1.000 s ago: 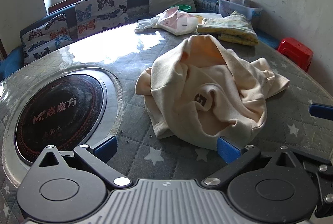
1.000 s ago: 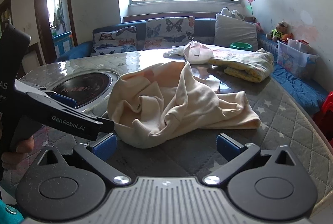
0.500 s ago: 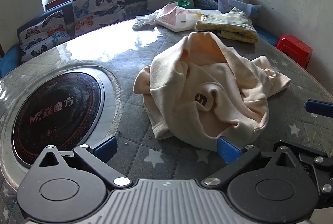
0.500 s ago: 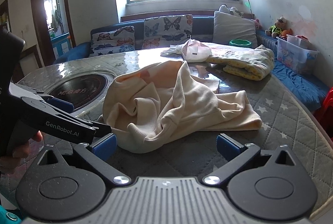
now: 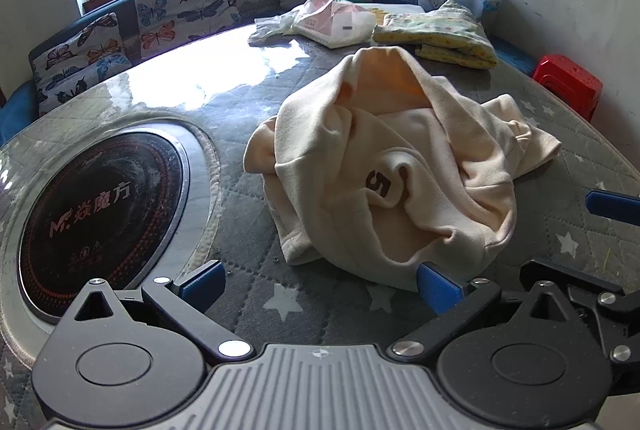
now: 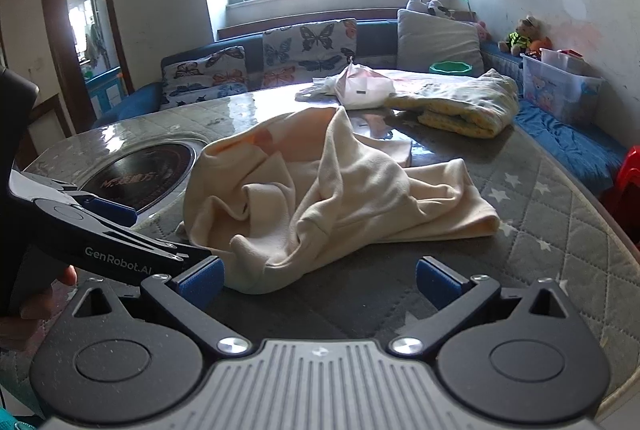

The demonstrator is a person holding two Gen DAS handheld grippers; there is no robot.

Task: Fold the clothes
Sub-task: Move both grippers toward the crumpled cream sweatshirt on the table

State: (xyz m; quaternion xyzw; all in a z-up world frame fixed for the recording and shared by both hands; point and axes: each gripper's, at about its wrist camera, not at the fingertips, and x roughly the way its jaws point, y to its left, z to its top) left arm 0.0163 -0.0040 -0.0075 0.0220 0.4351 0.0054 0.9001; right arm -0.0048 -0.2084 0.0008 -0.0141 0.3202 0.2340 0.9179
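Cream garment (image 5: 384,166) lies crumpled on the quilted table (image 5: 248,134), just ahead of both sets of fingers. Left gripper (image 5: 320,280): fingers spread, empty; its right pad sits at the near hem. Right gripper (image 6: 320,276): fingers spread, empty; the heap's near fold lies by its left pad. Judgement — pinch one layer only at a hem or corner, one gripper each, then lift and spread apart to flatten before any fold.

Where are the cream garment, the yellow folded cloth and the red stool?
Cream garment (image 5: 384,166), left wrist view, printed chest.
Yellow folded cloth (image 6: 460,102), right wrist view, top layer.
Red stool (image 5: 568,82), left wrist view, seat top.
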